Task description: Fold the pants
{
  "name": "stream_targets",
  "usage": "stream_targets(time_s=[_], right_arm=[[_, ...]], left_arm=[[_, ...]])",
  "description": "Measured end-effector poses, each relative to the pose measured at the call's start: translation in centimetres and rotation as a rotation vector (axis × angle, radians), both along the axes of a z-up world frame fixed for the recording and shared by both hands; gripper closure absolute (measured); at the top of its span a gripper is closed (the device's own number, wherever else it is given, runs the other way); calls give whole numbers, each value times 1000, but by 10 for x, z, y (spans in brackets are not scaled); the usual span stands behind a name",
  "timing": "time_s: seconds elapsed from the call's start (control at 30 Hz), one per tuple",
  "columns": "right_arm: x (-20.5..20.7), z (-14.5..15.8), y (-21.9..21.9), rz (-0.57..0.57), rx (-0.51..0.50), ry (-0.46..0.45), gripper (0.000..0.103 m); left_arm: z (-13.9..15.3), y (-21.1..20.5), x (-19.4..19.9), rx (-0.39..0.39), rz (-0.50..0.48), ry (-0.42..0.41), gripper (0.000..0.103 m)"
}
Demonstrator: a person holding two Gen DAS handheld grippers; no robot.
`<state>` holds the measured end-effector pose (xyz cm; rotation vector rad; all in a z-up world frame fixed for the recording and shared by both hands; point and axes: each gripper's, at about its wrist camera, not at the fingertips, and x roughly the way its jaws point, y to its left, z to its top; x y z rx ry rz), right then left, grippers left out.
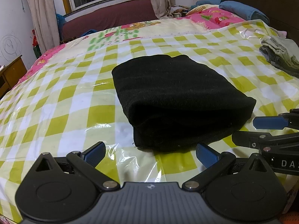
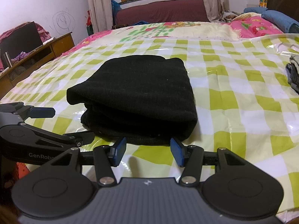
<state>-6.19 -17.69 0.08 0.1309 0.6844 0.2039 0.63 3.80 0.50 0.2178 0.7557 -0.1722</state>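
Note:
Black pants (image 1: 179, 100) lie folded into a thick rectangular bundle on the bed's green-and-white checked plastic cover (image 1: 61, 100); they also show in the right wrist view (image 2: 138, 97). My left gripper (image 1: 151, 154) is open and empty, just in front of the bundle's near edge. My right gripper (image 2: 147, 152) is open and empty, its blue pads close to the bundle's near edge without holding it. The right gripper also shows at the right of the left wrist view (image 1: 261, 128), and the left gripper at the left of the right wrist view (image 2: 56, 123).
A small pile of grey clothes (image 1: 280, 57) lies at the bed's right side. Pink bedding (image 1: 214, 18) and blue pillows (image 1: 241, 9) sit at the far end. A wooden desk (image 2: 37, 56) stands left of the bed. A maroon sofa (image 2: 160, 11) sits under the window.

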Motion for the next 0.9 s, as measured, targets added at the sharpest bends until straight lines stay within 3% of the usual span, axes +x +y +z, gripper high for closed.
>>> stream_targets(time_s=[0.9], right_arm=[[0, -3, 1, 2, 0, 17, 49]], left_arm=[[-4, 0, 1, 13, -1, 16, 0]])
